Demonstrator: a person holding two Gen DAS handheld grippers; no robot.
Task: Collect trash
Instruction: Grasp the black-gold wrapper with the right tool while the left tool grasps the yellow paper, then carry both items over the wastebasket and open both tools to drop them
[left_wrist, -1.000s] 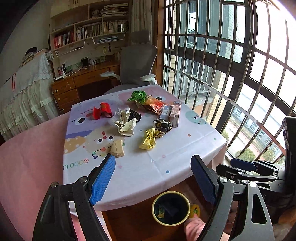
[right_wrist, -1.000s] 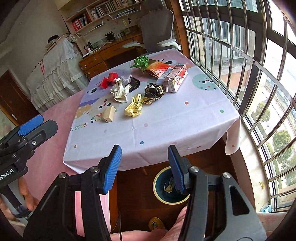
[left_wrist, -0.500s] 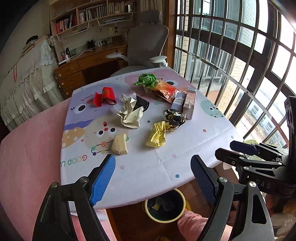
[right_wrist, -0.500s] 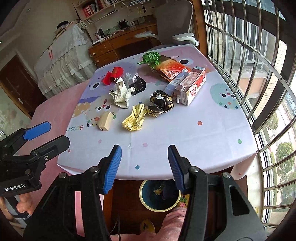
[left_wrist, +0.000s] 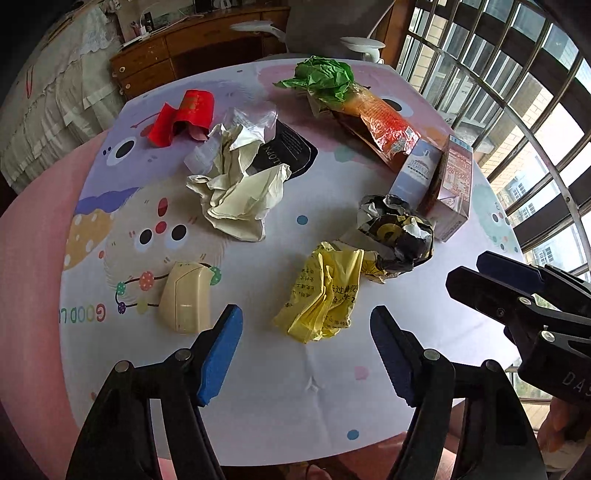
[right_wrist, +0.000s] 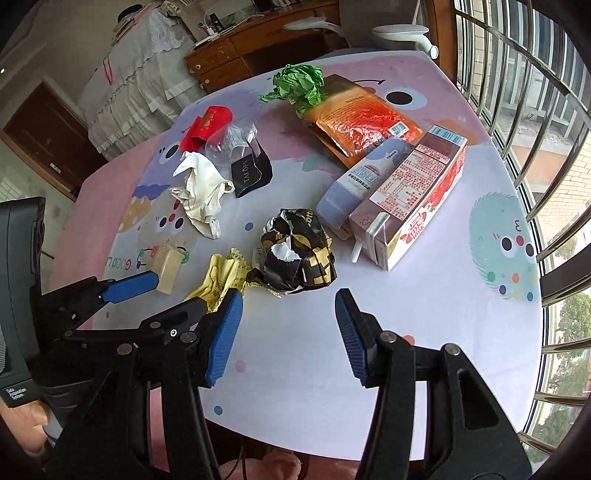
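Left gripper (left_wrist: 306, 354) spread wide and empty, poised over the near part of the desk (left_wrist: 258, 398), with the yellow wrapper (left_wrist: 325, 295) just ahead between its 2 blue pads (left_wrist: 221, 347). Right gripper (right_wrist: 288, 332) likewise spread wide, holding nothing, aimed at the black-and-gold crumpled wrapper (right_wrist: 295, 258) lying just beyond its tips.

Trash scattered across the patterned cloth on the desk:
- Yellow wrapper near the front, touching the black-and-gold crumpled wrapper on its right.
- Small beige carton (left_wrist: 184, 299) left of the yellow wrapper, a little apart from it, flat on the cloth.
- Crumpled white paper (left_wrist: 240, 192) in the middle, overlapping a black packet (left_wrist: 291, 151) and a clear plastic scrap (left_wrist: 255, 118) behind it.
- Red wrapper (left_wrist: 184, 118) at the far left, just beside the clear plastic.
- Crumpled green paper (left_wrist: 325, 79) at the far edge, resting against an orange bag (left_wrist: 384, 129).
- 2 cartons lying side by side to the right: a pale blue one (right_wrist: 362, 181) and a red-and-white one (right_wrist: 417, 199), touching each other, the blue one partly on the orange bag.

Part of a hand (right_wrist: 26, 424) visible at the lower left of the right wrist view, beneath the left gripper's body. Wooden drawers, a chair and barred windows behind the desk.
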